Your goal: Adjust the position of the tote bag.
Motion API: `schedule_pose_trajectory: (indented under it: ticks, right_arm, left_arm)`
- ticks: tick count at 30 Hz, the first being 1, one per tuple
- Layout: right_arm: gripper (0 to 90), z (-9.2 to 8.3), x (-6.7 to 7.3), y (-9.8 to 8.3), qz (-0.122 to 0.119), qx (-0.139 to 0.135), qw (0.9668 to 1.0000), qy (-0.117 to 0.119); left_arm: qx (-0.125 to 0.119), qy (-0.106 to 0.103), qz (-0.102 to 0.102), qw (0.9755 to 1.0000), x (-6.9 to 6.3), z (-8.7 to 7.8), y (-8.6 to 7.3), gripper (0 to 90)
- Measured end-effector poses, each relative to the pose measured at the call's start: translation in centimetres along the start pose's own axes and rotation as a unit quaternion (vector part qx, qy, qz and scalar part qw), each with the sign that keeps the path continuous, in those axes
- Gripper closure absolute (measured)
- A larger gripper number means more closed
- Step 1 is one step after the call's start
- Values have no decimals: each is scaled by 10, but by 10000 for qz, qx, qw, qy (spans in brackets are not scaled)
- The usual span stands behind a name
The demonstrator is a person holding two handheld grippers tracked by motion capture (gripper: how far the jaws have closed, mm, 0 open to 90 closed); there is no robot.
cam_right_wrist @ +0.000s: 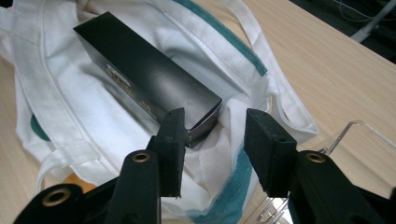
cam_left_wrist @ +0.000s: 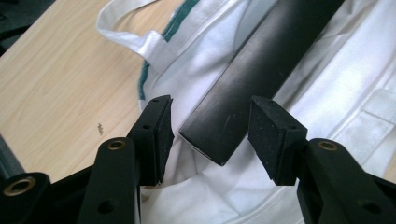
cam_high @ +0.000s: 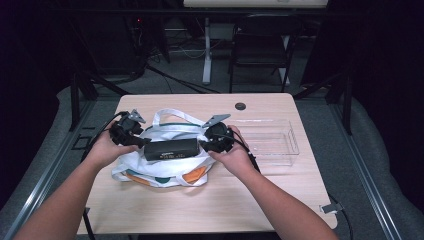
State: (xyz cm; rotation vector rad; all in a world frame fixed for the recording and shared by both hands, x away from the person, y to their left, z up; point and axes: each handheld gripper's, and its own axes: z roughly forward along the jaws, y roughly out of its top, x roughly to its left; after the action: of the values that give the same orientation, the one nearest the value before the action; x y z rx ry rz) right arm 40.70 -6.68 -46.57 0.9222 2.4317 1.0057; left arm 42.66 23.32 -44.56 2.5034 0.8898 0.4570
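- A long black box [cam_high: 170, 149] is lying across the white tote bag [cam_high: 165, 172], which is serving as the landmark.
- The box is being flanked by both grippers: the left gripper [cam_left_wrist: 210, 133] with jaws spread either side of one end, not pressing; the right gripper [cam_right_wrist: 215, 140] likewise spread, one pad just beside the other end.
- Judged progress: the box is resting on the bag; whether inside its mouth cannot be told.
- A clear tray [cam_high: 287, 150] is standing beside the bag, partly cut off in the right gripper view.

Both forearms angled inward, hands level. Left gripper [cam_high: 141, 142] jaws apart, pads clear. Right gripper [cam_high: 204, 144] jaws apart, facing left gripper.
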Motion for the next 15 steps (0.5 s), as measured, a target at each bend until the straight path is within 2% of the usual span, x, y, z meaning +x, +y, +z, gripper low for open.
schedule_pose_trajectory:
  ticks: [4, 11, 15]
  right_arm:
    - [569, -2, 2, -1, -41, 8, 10000, 62]
    - [557, -6, 5, -3, -131, 60, 9998, 116]
    - [553, -8, 5, -3, -141, 37, 9999, 88]
  left_arm:
    - [113, -122, 102, 9998, -1, 1, 4, 499]
    - [326, -154, 483, 9982, -5, 5, 9, 492]
    - [430, -126, 606, 9972, -5, 6, 12, 480]
